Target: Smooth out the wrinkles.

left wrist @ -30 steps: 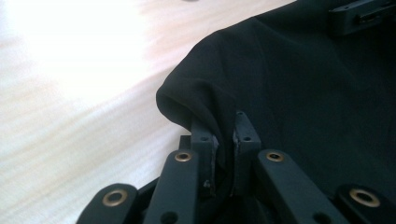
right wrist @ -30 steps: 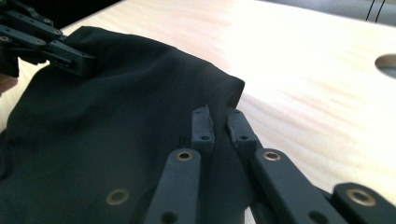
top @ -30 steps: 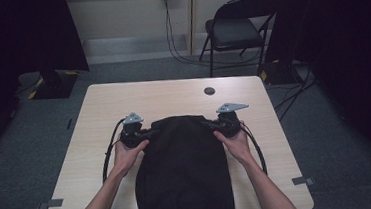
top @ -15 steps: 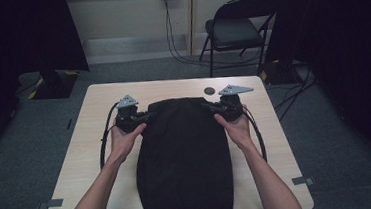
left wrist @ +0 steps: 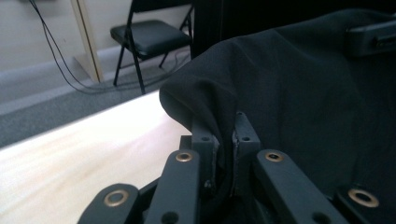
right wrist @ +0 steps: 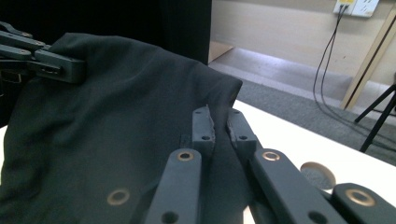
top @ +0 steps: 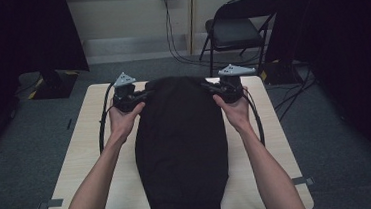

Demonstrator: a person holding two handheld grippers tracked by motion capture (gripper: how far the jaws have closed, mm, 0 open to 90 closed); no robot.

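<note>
Black garment held up by its two top corners over the tabletop (top: 90, 157).
Your left gripper (top: 134, 99) and right gripper (top: 216, 88) each pinch the black garment (top: 181, 145); thin bites could slip, dropping one corner.

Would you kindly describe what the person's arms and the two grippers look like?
Both forearms are bare, with no sleeves visible. The left gripper and right gripper are black, each topped by a grey three-cornered plate and trailing a black cable. Their jaws are dark linkage bars with brass-coloured rivets.
</note>
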